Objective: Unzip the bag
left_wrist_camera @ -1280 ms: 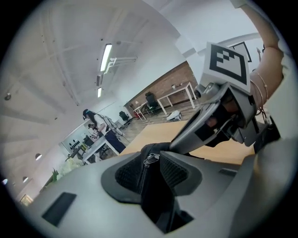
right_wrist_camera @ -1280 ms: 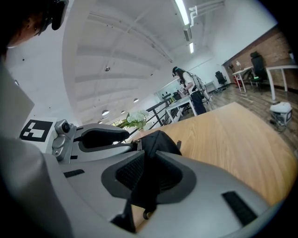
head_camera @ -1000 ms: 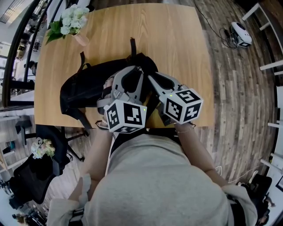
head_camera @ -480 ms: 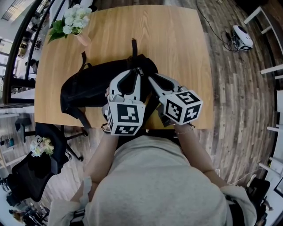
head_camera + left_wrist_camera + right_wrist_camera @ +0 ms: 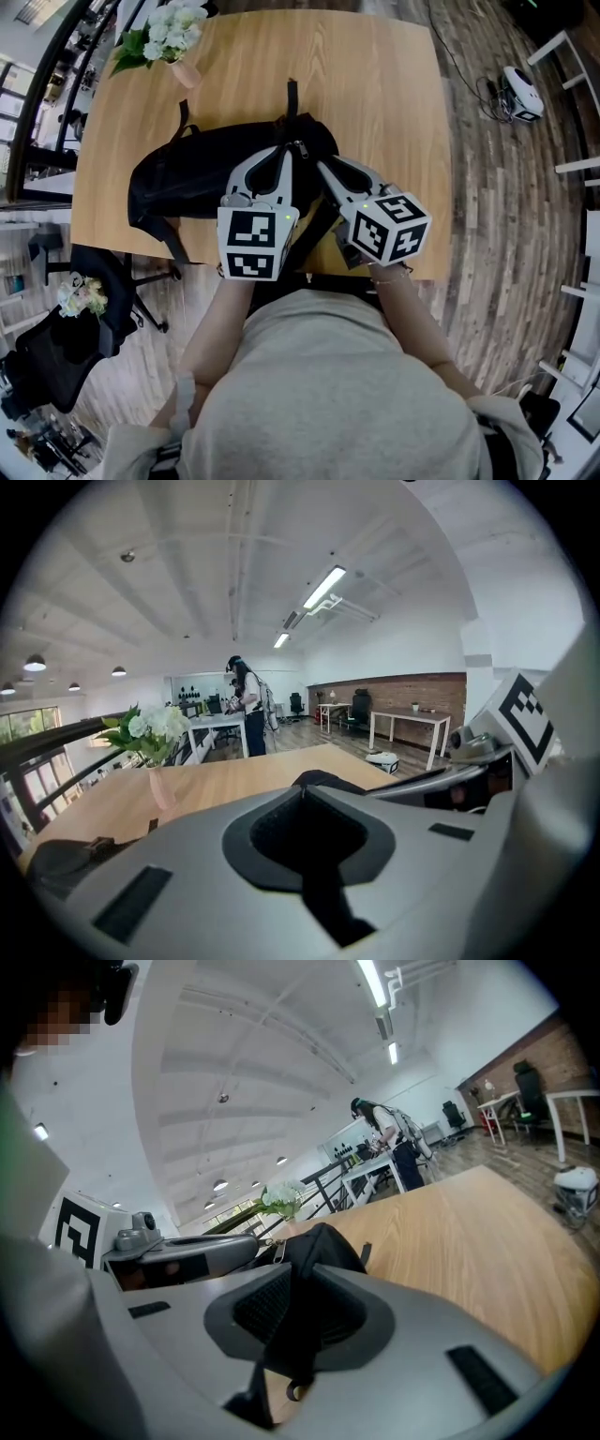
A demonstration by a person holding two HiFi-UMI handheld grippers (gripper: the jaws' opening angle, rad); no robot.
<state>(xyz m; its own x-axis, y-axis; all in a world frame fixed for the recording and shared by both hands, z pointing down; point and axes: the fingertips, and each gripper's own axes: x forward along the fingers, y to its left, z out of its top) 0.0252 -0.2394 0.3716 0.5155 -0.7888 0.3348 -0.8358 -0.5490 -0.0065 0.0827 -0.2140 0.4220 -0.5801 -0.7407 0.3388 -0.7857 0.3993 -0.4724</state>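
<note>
Backpack (image 5: pixel 187 173), black, is laid flat on the wooden table (image 5: pixel 375 84), left of centre and near the front edge, w/ straps trailing off its sides. In the head view the left gripper (image 5: pixel 287 150) and right gripper (image 5: pixel 320 165) are seen converging on the backpack's right end, tips close together. What sits between the jaws cannot be read there.

The right gripper view fills that in. Black fabric of the backpack (image 5: pixel 319 1237) is pinched between the right gripper's (image 5: pixel 299 1267) jaws, w/ a strap (image 5: pixel 291 1358) ending in a small ring hung below. A metal zip pull (image 5: pixel 275 1252) is seen just at the left gripper's tip.

In the left gripper view the left gripper's (image 5: pixel 302 787) jaws are seen brought together at the tips, having just been closing, w/ no gap left. The zip pull is not shown in that view, so whether it is pinched cannot be told. Most of the backpack is blocked by gripper bodies in both gripper views.

Both grippers are held low over the near table edge, angled slightly down, forearms extended fwd. A vase of white flowers (image 5: pixel 173 33) is stood at the far left corner, well apart from the backpack.
</note>
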